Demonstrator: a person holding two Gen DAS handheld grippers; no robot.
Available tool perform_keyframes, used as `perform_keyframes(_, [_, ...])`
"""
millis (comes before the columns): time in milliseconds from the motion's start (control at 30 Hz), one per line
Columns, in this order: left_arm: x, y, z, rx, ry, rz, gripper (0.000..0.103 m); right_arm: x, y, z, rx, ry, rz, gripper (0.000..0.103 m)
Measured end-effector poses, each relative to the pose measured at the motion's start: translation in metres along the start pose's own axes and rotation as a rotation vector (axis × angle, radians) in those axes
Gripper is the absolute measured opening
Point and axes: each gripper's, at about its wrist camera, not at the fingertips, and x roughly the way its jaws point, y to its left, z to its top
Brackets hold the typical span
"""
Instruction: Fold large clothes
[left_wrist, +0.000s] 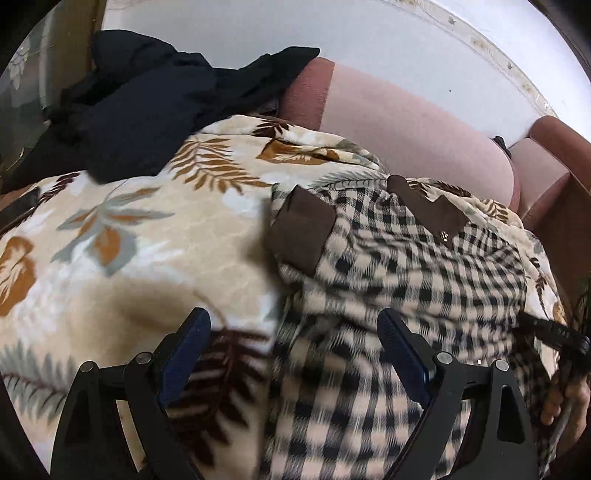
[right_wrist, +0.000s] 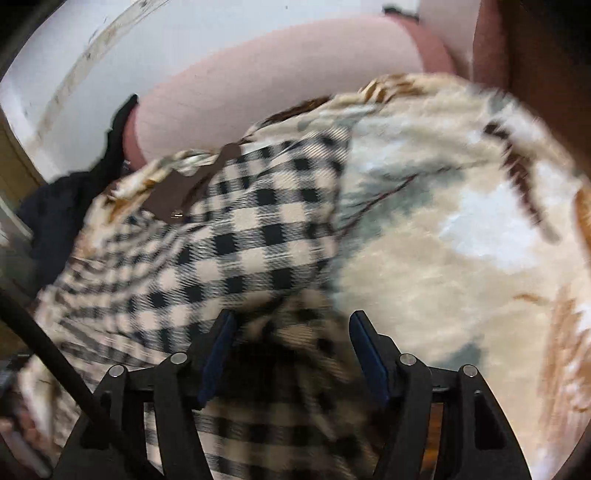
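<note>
The checked garment, cream and black with brown trim, lies rumpled on a leaf-print blanket over the pink sofa. It looks soft, thick and limp, best pinched at an edge or its brown collar. The left gripper gapes empty above it; the right gripper stands part open around a bunched fold, not visibly clamped.

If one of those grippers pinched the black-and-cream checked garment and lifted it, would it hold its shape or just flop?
Probably flop: the checked garment already lies rumpled and draped over the leaf-print blanket. It looks like thick woven cloth, so likely weighty for clothing. Its brown collar may hold slightly firmer.
</note>
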Motion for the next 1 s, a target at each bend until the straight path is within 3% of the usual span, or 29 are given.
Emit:
perform_keyframes(33, [0.007, -0.001, 0.002, 0.003, 0.007, 0.006, 0.092, 0.003, 0.0, 0.001, 0.002, 0.015, -0.009, 0.025])
perform_keyframes(133, [0.019, 0.001, 0.002, 0.003, 0.038, 0.017, 0.092, 0.0, -0.001, 0.005, -0.007, -0.008, -0.131, 0.013])
perform_keyframes(233, [0.031, 0.001, -0.001, 0.007, 0.09, 0.019, 0.092, -0.004, 0.0, 0.011, -0.068, -0.055, -0.372, 0.007])
perform_keyframes(267, [0.034, 0.001, -0.003, 0.011, 0.102, 0.02, 0.092, -0.006, -0.004, 0.012, -0.054, -0.059, -0.385, 0.007])
perform_keyframes(333, [0.036, 0.0, -0.005, 0.016, 0.113, 0.016, 0.092, -0.017, -0.013, 0.013, 0.026, -0.09, -0.303, 0.008])
perform_keyframes(400, [0.036, 0.0, -0.006, 0.015, 0.111, 0.011, 0.092, -0.028, -0.009, 0.014, 0.039, -0.105, -0.206, 0.031])
perform_keyframes(433, [0.035, 0.0, -0.006, 0.013, 0.106, 0.007, 0.092, -0.03, -0.005, 0.014, 0.03, -0.1, -0.179, 0.059])
perform_keyframes(467, [0.034, 0.0, -0.007, 0.011, 0.104, 0.004, 0.092, -0.032, 0.003, 0.012, 0.007, -0.085, -0.143, 0.068])
perform_keyframes(600, [0.036, 0.001, -0.008, 0.007, 0.114, 0.004, 0.092, -0.016, 0.041, -0.009, -0.181, 0.018, -0.161, 0.068])
perform_keyframes(733, [0.038, 0.002, -0.011, -0.008, 0.131, -0.004, 0.092, 0.004, 0.071, -0.031, -0.366, 0.026, -0.228, 0.068])
perform_keyframes(800, [0.038, -0.001, -0.012, 0.003, 0.13, 0.003, 0.092, 0.012, 0.077, -0.033, -0.388, 0.009, -0.243, 0.056])
perform_keyframes(833, [0.038, -0.002, -0.012, 0.013, 0.128, 0.009, 0.092, 0.014, 0.077, -0.032, -0.381, 0.004, -0.251, 0.029])
perform_keyframes(867, [0.038, -0.004, -0.013, 0.023, 0.124, 0.015, 0.092, 0.015, 0.075, -0.03, -0.371, 0.002, -0.279, 0.01])
perform_keyframes(933, [0.038, -0.006, -0.014, 0.038, 0.125, 0.038, 0.092, 0.013, 0.062, -0.021, -0.342, -0.007, -0.336, 0.002])
perform_keyframes(1000, [0.039, -0.005, -0.016, 0.037, 0.135, 0.051, 0.092, 0.007, 0.047, -0.014, -0.302, -0.03, -0.451, 0.001])
